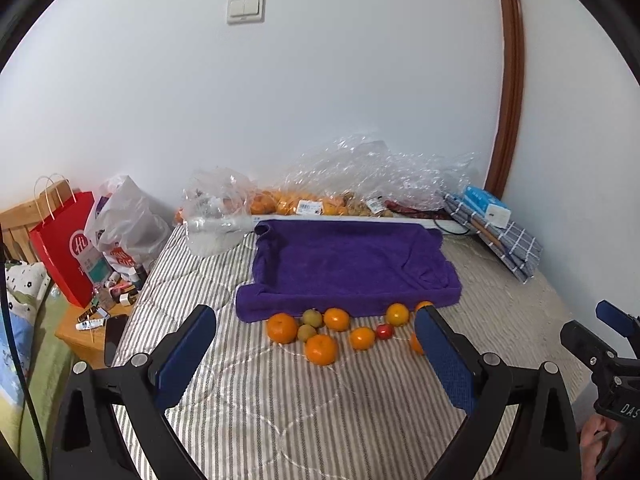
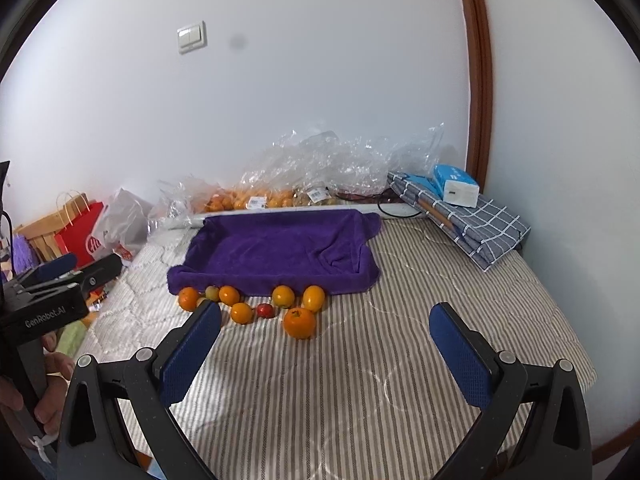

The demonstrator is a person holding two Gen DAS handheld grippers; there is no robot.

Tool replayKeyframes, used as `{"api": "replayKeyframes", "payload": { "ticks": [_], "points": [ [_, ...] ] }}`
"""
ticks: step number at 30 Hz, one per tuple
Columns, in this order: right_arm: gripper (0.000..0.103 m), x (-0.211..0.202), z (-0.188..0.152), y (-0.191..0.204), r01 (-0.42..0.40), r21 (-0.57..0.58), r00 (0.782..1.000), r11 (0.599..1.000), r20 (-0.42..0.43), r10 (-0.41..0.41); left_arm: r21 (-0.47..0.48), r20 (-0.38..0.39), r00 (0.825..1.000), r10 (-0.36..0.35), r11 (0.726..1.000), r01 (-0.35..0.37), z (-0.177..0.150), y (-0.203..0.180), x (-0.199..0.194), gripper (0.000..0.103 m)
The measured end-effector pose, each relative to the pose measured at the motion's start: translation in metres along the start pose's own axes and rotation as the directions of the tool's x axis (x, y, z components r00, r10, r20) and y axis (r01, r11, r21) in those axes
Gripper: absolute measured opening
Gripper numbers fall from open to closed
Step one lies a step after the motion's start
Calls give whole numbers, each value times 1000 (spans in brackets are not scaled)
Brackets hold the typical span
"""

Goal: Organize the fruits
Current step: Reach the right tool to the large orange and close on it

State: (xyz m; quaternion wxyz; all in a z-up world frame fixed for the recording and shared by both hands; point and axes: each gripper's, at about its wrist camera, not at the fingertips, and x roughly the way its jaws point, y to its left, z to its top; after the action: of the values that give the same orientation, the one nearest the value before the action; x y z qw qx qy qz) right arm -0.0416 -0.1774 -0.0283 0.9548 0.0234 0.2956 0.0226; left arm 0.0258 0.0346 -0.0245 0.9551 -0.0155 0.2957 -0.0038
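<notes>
The left gripper (image 1: 316, 332) had its two blue-padded fingers (image 1: 184, 360) spread wide apart and nothing was between them. The right gripper (image 2: 326, 330) was the same: its fingers (image 2: 460, 360) stood far from each other and held nothing. Both grippers hung above the striped bed cover (image 1: 280, 408), not touching it.

Just in front of the left gripper lay the loose fruits in a short row on the cover. There were several oranges (image 1: 321, 349), two small greenish-brown fruits (image 1: 312, 317) and one small red fruit (image 1: 384, 331). In the right wrist view the biggest orange (image 2: 300, 322) lay nearest to the camera, a little apart from the others, and the red fruit (image 2: 265, 310) was beside it on the left.

Directly behind the fruits was a purple towel (image 1: 348, 268), shaped like a shallow tray with raised edges; some oranges touched its front edge. Behind the towel, along the white wall, lay clear plastic bags (image 1: 360, 176) with more oranges inside. On the right stood a folded checked cloth (image 2: 476, 220) with a blue and white box (image 2: 456, 186) on top. On the left, beside the bed, was a red paper bag (image 1: 66, 248).
</notes>
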Motion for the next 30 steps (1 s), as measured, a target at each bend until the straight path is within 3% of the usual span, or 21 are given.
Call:
{"api": "replayKeyframes", "payload": {
  "ticks": [3, 7, 14, 18, 23, 30],
  "points": [
    [102, 22, -4, -1, 8, -10, 999, 1000, -36, -8, -15, -26, 1000, -17, 1000, 17, -3, 9, 17, 100],
    [93, 57, -11, -4, -10, -3, 995, 1000, -103, 10, 1, -56, 998, 16, 1000, -16, -8, 21, 41, 97],
    [89, 124, -29, 3, -69, 11, 972, 998, -223, 70, -41, -141, 989, 38, 998, -44, -24, 54, 80, 97],
    [87, 150, -39, 14, -76, 0, 970, 997, -232, 74, -68, -185, 982, 38, 996, -51, -39, 75, 100, 96],
    [74, 186, -47, 24, -83, -1, 958, 997, -276, 79, -66, -234, 971, 50, 996, -67, -54, 93, 119, 96],
    [60, 211, -49, 29, -55, -4, 956, 998, -288, 52, -81, -266, 964, -6, 997, -16, -61, 99, 134, 94]
  ]
}}
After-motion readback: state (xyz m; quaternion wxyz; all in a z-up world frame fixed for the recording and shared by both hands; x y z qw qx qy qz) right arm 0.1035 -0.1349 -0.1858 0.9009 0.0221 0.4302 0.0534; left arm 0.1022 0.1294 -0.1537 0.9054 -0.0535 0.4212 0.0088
